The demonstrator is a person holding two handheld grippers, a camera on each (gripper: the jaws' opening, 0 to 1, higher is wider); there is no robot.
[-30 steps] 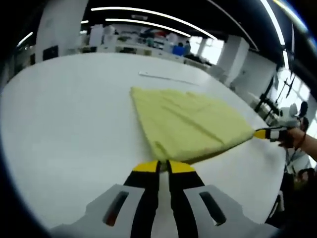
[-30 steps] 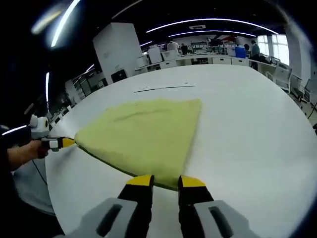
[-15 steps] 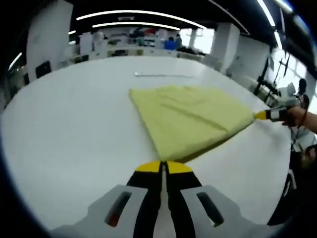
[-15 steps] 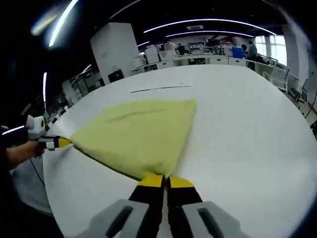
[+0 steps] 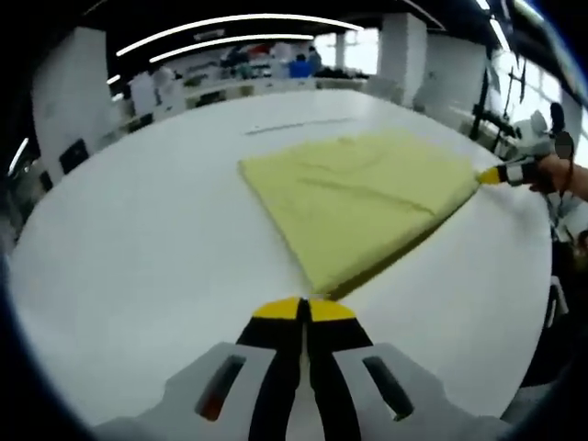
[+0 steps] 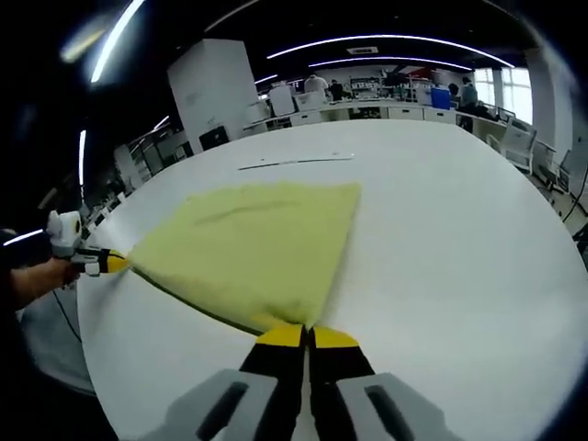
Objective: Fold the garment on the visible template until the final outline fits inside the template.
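A: Left gripper view first. Where's the garment?

B: The yellow garment (image 5: 363, 197) lies folded on the white table (image 5: 138, 230), running from centre frame toward the upper right. The left gripper (image 5: 304, 310) sits at bottom centre with its yellow-tipped jaws pressed together on the cloth's near corner, so it is clenched on the garment. At the right edge the right gripper (image 5: 491, 175) meets the far corner, with a hand (image 5: 560, 172) behind it.

A: Any containers?

B: I can't make out any on the table. A thin dark line (image 5: 299, 125) lies on the surface beyond the cloth (it may be part of the template, but I can't say). The background benches are blurred, and the lower edge of the cloth is smeared too.

A: And the right gripper view?

B: The same garment (image 6: 248, 248) spreads from centre to the left. The right gripper (image 6: 307, 336) at bottom centre has its jaws closed together, pinching the nearest corner of the cloth. At the left edge the left gripper (image 6: 108, 263) grips the opposite corner, held by a hand (image 6: 32, 280) that the frame cuts off.

A: Anything hard to read?

B: The thin line (image 6: 294, 163) on the table (image 6: 459, 248) shows again at upper centre, too faint to follow as an outline. Distant desks and people are too small to tell apart.
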